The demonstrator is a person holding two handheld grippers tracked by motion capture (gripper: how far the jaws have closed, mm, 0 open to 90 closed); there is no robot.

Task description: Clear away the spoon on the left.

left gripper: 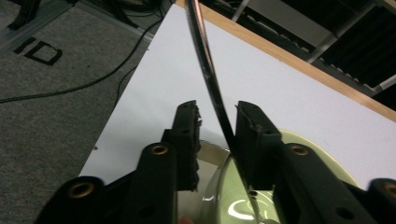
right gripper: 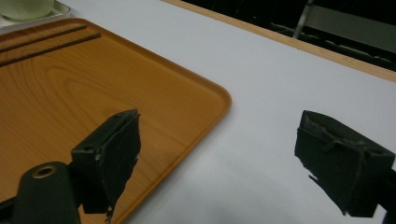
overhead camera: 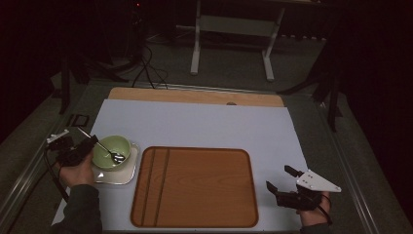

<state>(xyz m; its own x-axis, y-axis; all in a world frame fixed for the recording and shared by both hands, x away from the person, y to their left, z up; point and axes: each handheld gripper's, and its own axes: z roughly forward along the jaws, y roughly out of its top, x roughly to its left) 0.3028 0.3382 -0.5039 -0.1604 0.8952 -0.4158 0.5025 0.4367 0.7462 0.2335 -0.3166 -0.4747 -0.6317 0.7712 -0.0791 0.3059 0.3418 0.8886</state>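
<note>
Left tongs sit at the left rim of the green bowl, straddling the handle of the spoon.

Spoon: head rests inside the bowl, handle leans out over the left rim. In the high view its long axis runs diagonally, head low and right in the bowl, handle tip up and to the left, past the tongs. In the left gripper view the spoon handle rises between the two pads as a thin, slightly curved metal strip, from the bowl at the bottom to the top edge of the picture. It lies against or right beside the pad on the right of that view; a clear gap remains to the other pad. So the left tongs are narrowed around the handle but I don't see both pads pressing on it: not a grip.

The bowl stands on a small pale square plate, at the left side of the white worktop. The plate is just left of the wooden tray, edges nearly touching.

Right tongs are wide apart, with nothing between them. They hover low at the right of the worktop, just off the tray's right edge, pointing left and away from the person. In the right gripper view, the right tongs frame the rounded corner of the tray and bare worktop.

Tray top is bare apart from two dark grooves along its left side.
</note>
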